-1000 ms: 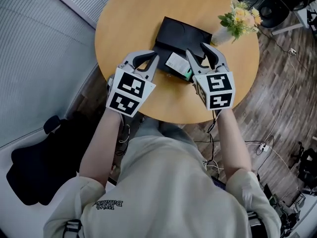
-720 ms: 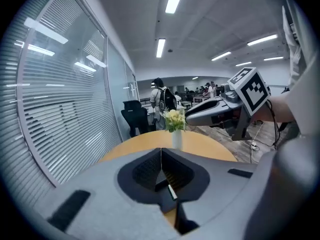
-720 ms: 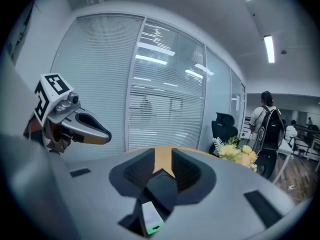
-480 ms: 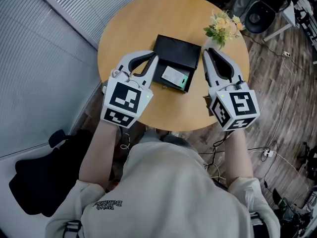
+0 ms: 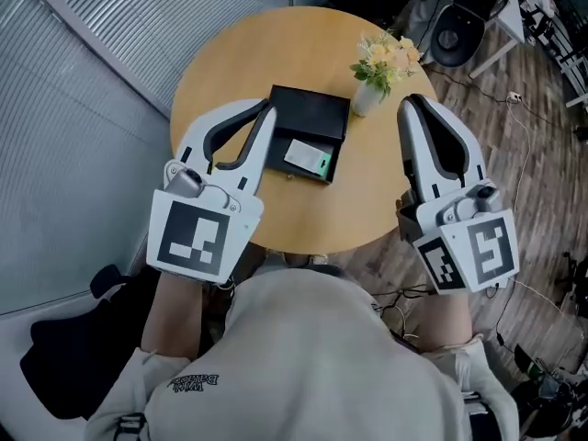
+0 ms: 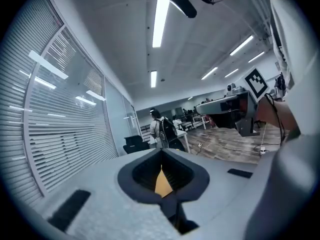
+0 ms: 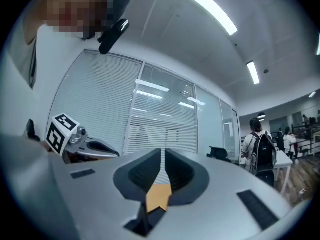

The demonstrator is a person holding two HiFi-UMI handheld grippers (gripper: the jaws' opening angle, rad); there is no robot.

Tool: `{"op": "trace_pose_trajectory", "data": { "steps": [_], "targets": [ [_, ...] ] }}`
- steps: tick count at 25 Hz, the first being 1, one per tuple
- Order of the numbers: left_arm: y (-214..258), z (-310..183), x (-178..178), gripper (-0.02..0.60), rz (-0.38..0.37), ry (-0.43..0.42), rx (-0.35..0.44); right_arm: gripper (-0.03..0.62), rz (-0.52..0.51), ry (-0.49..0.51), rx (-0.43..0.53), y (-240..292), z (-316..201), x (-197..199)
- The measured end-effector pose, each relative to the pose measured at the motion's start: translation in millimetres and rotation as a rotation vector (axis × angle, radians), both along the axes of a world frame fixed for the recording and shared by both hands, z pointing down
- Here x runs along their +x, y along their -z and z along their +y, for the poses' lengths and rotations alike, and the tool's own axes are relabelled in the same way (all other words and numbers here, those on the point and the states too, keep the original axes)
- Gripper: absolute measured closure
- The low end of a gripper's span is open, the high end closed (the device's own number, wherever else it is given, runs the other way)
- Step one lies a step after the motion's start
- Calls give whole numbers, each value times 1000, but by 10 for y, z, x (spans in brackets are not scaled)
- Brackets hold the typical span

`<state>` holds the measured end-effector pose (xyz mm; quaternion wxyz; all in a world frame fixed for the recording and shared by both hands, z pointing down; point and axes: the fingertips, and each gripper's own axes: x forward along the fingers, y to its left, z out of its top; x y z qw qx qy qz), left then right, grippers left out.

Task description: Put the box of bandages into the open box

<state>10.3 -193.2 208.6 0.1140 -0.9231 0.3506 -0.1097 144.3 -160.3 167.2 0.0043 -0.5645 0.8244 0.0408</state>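
Hovering with its jaws pressed together on nothing, the left hand-held gripper [image 5: 265, 116] hangs above the near left side of the open box [image 5: 310, 110]; the right hand-held gripper [image 5: 411, 107] has just been closing its jaws, and they too meet with nothing between them. Between the two, the box of bandages [image 5: 307, 158] lies inside the open box, so the placing looks done. Near the right one's tips, toward the left one, stands a vase of flowers [image 5: 378, 62], all on the round tabletop [image 5: 230, 53]. A careless inward swing of the right one could tip the vase; a dip of the left could shove the open box askew. Count: two hand-held grippers, one box of bandages, one open box, one vase, one tabletop
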Motion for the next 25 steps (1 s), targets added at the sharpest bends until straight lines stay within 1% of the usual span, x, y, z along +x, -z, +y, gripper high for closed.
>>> {"op": "trace_pose_trajectory", "data": {
  "steps": [2, 5, 8, 10, 14, 20, 25],
  "targets": [
    [91, 56, 11, 560, 24, -15, 12, 549, 3, 6, 24, 110, 83, -7],
    [186, 124, -9, 560, 53, -14, 26, 549, 21, 7, 49, 214, 202, -9],
    [198, 194, -40, 560, 60, -12, 25, 549, 73, 13, 55, 236, 284, -37],
    [180, 243, -73, 560, 52, -8, 22, 549, 112, 25, 53, 193, 328, -76],
    [111, 293, -152, 560, 34, 9, 14, 549, 129, 45, 20, 37, 371, -110],
    [-158, 226, -252, 560, -26, 54, -3, 551, 95, 55, -47, -244, 370, -102],
    [-331, 278, -247, 560, -46, 42, -47, 554, 72, 71, -89, -360, 337, -137]
  ]
}}
